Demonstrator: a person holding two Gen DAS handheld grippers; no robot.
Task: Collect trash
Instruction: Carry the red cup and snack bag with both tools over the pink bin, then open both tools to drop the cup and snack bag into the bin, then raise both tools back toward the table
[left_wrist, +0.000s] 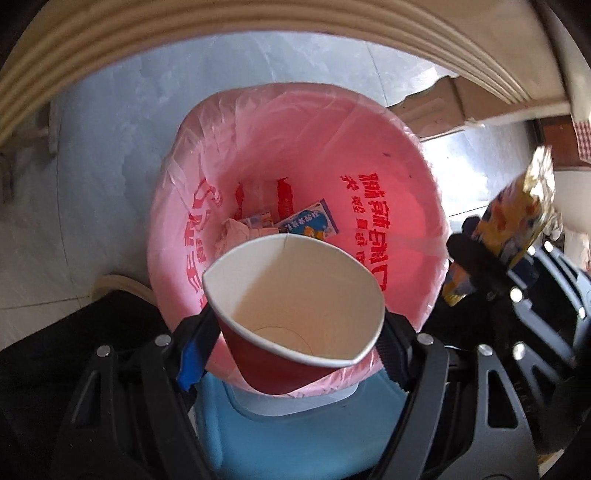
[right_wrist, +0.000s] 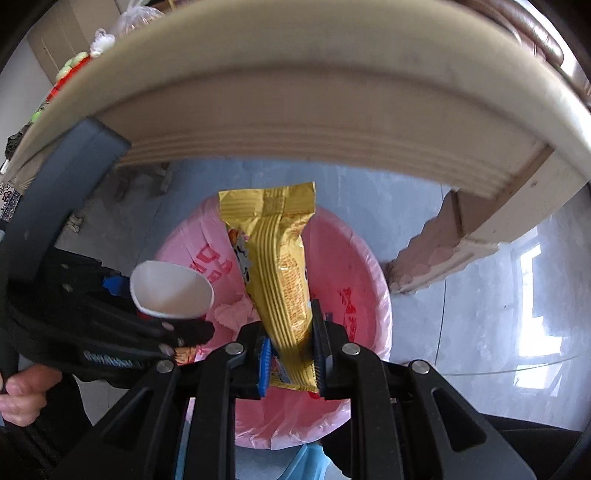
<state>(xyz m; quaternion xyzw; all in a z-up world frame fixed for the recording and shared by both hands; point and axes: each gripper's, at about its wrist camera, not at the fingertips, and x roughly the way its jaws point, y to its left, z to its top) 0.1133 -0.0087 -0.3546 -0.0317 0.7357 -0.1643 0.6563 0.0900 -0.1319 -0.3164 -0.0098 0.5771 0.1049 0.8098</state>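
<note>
My left gripper (left_wrist: 295, 325) is shut on a red paper cup (left_wrist: 295, 306) with a white inside, squeezed out of round, held over the near rim of a blue bin lined with a pink bag (left_wrist: 388, 155). The bin holds a blue carton (left_wrist: 314, 221), crumpled tissue and red wrappers. My right gripper (right_wrist: 291, 347) is shut on a yellow snack wrapper (right_wrist: 280, 266), held upright over the same pink-lined bin (right_wrist: 354, 266). The cup (right_wrist: 170, 291) and left gripper show at left in the right wrist view; the wrapper (left_wrist: 517, 221) shows at right in the left wrist view.
A beige table edge (right_wrist: 295, 122) arches over the bin, with a carved table leg (right_wrist: 443, 254) at right. Grey tiled floor (left_wrist: 110, 155) surrounds the bin. Bagged items (right_wrist: 74, 66) lie on the tabletop at far left.
</note>
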